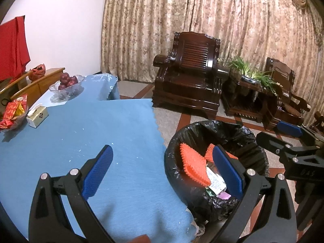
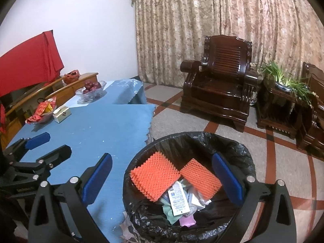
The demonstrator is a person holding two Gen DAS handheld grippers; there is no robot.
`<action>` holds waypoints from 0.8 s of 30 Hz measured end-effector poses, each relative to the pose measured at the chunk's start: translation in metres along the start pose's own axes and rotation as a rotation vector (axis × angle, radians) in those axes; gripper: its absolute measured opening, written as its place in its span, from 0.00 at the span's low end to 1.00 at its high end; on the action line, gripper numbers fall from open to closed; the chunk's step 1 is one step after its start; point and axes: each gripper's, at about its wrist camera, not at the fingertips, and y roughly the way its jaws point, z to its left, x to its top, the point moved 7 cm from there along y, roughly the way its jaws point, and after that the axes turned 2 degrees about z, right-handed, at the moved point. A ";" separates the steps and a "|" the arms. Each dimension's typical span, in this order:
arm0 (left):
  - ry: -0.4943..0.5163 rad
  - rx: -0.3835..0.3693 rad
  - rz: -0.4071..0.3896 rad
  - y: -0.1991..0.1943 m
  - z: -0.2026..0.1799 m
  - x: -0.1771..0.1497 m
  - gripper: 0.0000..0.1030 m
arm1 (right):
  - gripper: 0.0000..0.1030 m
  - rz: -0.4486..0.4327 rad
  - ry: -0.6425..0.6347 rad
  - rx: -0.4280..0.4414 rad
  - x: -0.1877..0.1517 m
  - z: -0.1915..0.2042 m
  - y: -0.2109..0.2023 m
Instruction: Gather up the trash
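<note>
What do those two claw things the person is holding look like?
Both tools, left tool and right tool, match: black plastic frames with triangular cut-outs, silver round pivot bolts, and two fingers faced with ribbed blue pads. No cables or sleeves are visible.

The left wrist view looked forward and downward from above the near edge of the blue-clothed counter [image 1: 101,125], its own fingers [image 1: 99,170] framing the shot, with the black-lined bin [image 1: 202,202] close at lower right. The right wrist view sat further to the right, almost directly over the bin [image 2: 141,212], and faced the same way, toward the curtain [image 2: 222,30] and the dark wooden armchair [image 2: 218,85]. Both views shared the counter, the bin, the armchair [image 1: 188,77] and the curtain [image 1: 182,20]. Each also caught the other device: the right gripper [image 1: 283,137] at the left view's right edge, the left gripper [image 2: 46,145] at the right view's left edge.
</note>
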 end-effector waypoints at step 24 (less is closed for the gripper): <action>-0.008 0.005 -0.030 -0.014 0.003 0.006 0.93 | 0.94 -0.022 -0.018 0.000 0.004 0.008 -0.007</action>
